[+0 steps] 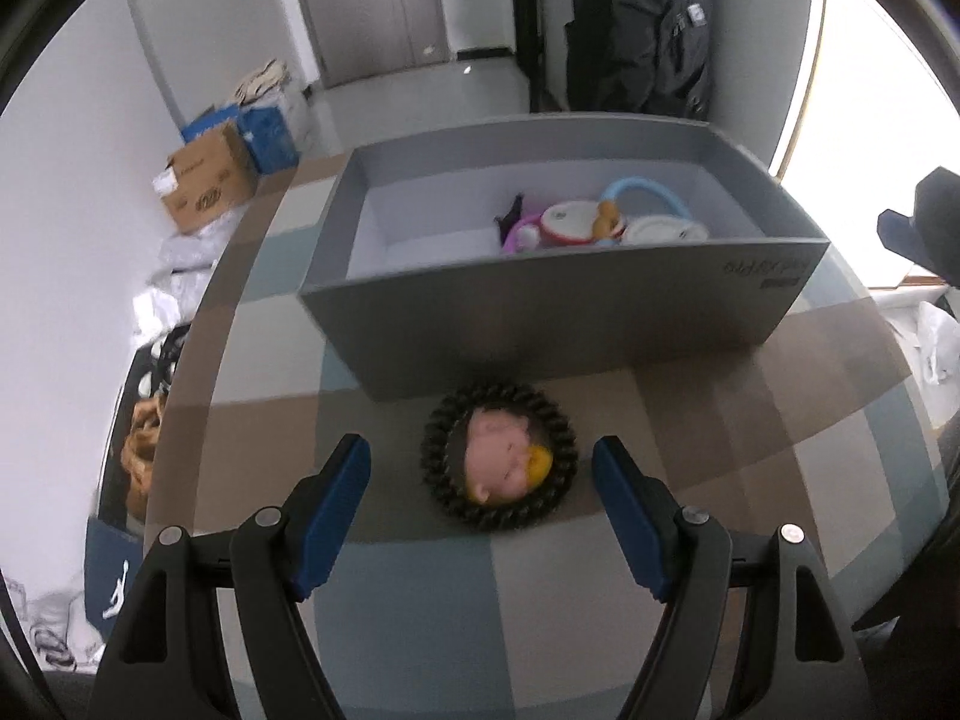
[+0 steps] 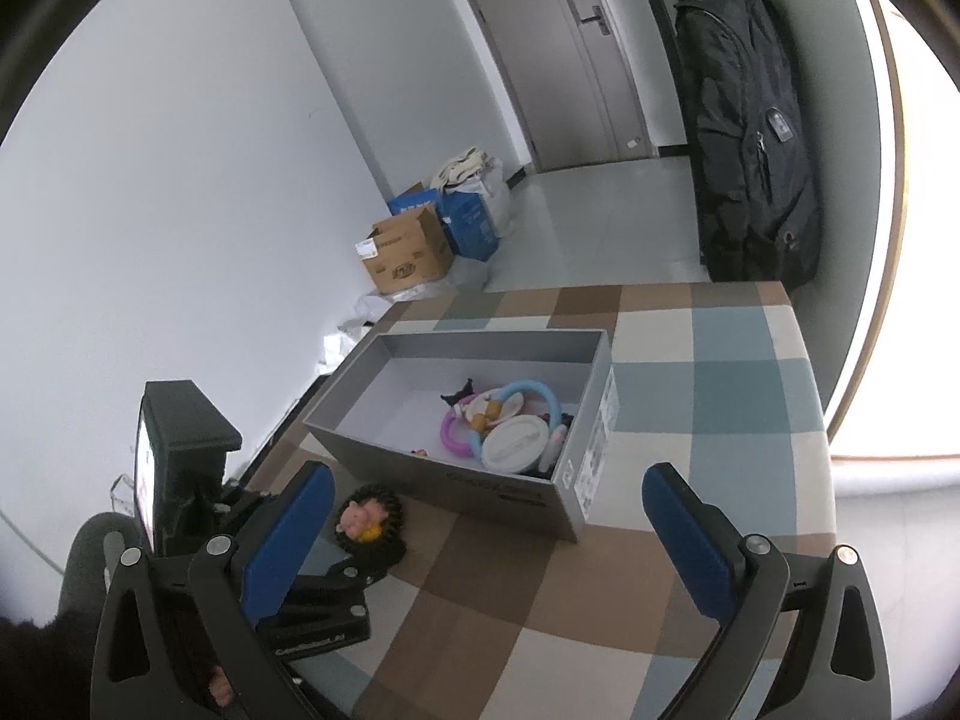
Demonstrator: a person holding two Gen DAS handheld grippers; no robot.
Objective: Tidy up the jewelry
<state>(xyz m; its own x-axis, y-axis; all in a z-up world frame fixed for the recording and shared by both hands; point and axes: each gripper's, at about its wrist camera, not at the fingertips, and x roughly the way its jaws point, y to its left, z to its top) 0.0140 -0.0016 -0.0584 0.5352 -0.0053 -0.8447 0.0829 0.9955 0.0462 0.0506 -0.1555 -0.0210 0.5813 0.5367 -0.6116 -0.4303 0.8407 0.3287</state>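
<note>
A dark beaded bracelet lies on the checked tablecloth, ringed around a small pink pig charm with a yellow piece. My left gripper hovers over it, open, with the bracelet between its blue pads and untouched. Just behind stands an open grey box holding a blue ring, a pink ring, a white round case and a small dark figure. In the right wrist view the bracelet sits left of the box. My right gripper is open and empty above the cloth.
The left hand-held gripper body fills the lower left of the right wrist view. Cardboard and blue boxes stand on the floor by the wall. A black backpack hangs beyond the table's far edge. Bags lie off the table's left side.
</note>
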